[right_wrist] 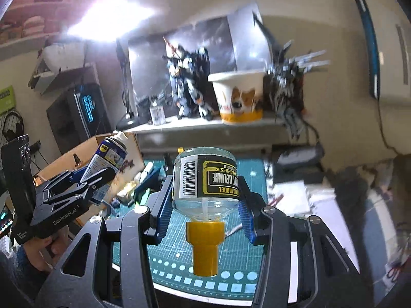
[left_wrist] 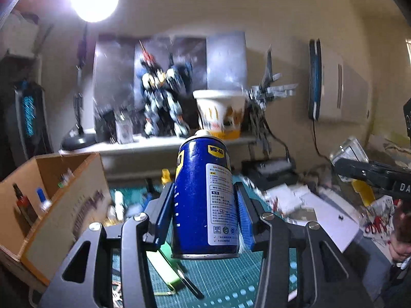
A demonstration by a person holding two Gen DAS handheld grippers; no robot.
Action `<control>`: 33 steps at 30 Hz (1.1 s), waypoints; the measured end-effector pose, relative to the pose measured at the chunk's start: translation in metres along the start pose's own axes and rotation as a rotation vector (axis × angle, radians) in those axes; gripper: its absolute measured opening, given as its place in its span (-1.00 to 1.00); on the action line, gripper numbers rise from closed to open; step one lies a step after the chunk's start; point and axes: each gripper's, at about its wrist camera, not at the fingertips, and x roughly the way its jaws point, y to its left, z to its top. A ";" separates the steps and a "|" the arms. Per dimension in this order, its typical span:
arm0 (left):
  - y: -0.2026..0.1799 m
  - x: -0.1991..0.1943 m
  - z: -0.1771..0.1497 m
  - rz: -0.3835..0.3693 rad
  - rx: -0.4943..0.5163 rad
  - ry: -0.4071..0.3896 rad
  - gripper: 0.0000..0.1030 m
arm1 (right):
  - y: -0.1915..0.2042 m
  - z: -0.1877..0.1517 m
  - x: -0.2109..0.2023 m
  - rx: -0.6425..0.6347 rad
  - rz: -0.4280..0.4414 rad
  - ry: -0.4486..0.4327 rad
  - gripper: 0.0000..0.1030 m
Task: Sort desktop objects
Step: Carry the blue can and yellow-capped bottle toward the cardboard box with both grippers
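Observation:
My left gripper (left_wrist: 204,205) is shut on a blue WD-40 spray can (left_wrist: 205,195), held upright above the green cutting mat (left_wrist: 226,279). In the right wrist view the same can (right_wrist: 108,164) leans in the left gripper (right_wrist: 96,177) at the left, in front of the box. My right gripper (right_wrist: 205,205) is shut on a clear glass bottle (right_wrist: 205,177) with a black and yellow label, held upside down with its yellow cap (right_wrist: 205,246) pointing toward the camera. The right gripper's black body (left_wrist: 372,174) shows at the right edge of the left wrist view.
An open cardboard box (left_wrist: 48,200) with small bottles inside stands at the left. A green lighter-shaped item (left_wrist: 164,267) lies on the mat. Papers (left_wrist: 316,210) and clutter lie to the right. A shelf (left_wrist: 159,142) behind holds robot models, a dog-print cup (left_wrist: 221,113) and a lamp base.

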 end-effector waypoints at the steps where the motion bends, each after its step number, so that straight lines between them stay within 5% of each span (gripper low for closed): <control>1: 0.002 -0.004 0.000 0.003 -0.006 -0.010 -0.12 | 0.001 0.001 -0.006 -0.001 -0.004 -0.014 -0.16; 15: 0.023 -0.028 0.004 0.046 0.008 -0.044 -0.12 | 0.009 0.012 -0.044 -0.004 -0.075 -0.072 -0.16; 33: 0.046 -0.037 0.009 0.115 -0.028 0.001 -0.12 | 0.022 0.011 -0.016 -0.019 -0.009 -0.038 -0.16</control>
